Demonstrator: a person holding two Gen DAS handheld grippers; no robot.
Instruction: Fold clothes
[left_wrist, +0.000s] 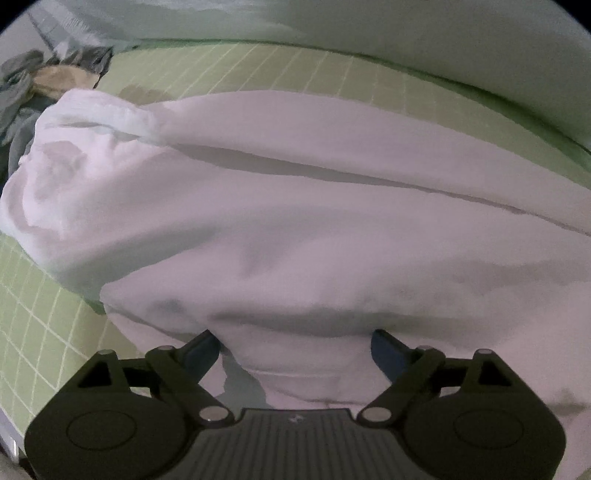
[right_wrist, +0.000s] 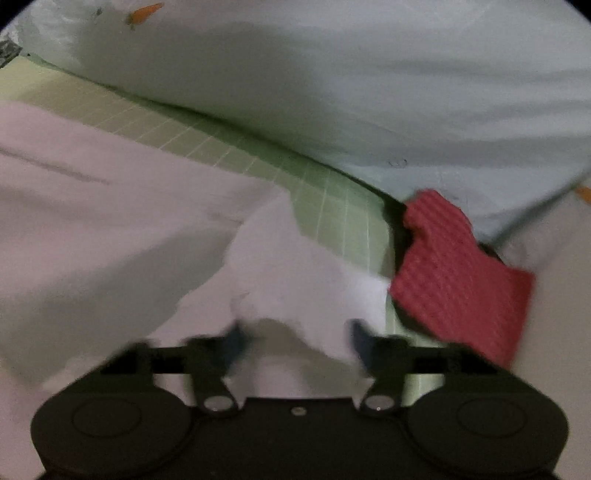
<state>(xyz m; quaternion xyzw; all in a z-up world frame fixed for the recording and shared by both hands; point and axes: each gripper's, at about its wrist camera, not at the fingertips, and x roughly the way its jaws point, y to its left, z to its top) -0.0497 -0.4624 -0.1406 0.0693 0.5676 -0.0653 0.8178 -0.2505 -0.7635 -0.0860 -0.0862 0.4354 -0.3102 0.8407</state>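
Note:
A pale pink-white garment (left_wrist: 295, 221) lies spread in long folds over the green gridded mat (left_wrist: 258, 70). My left gripper (left_wrist: 295, 347) points steeply down at its near edge. The jaws stand wide open, with a hump of the cloth between the blue pads, which do not press on it. In the right wrist view the same garment (right_wrist: 110, 221) fills the left side, and a raised white corner of it (right_wrist: 280, 258) stands between the fingers of my right gripper (right_wrist: 298, 341). That gripper is blurred; its jaws show apart around the cloth.
A red knitted cloth (right_wrist: 454, 273) lies at the mat's right edge (right_wrist: 332, 206). A heap of grey and tan clothes (left_wrist: 22, 85) sits at the far left. A pale sheet (right_wrist: 332, 74) rises behind the mat.

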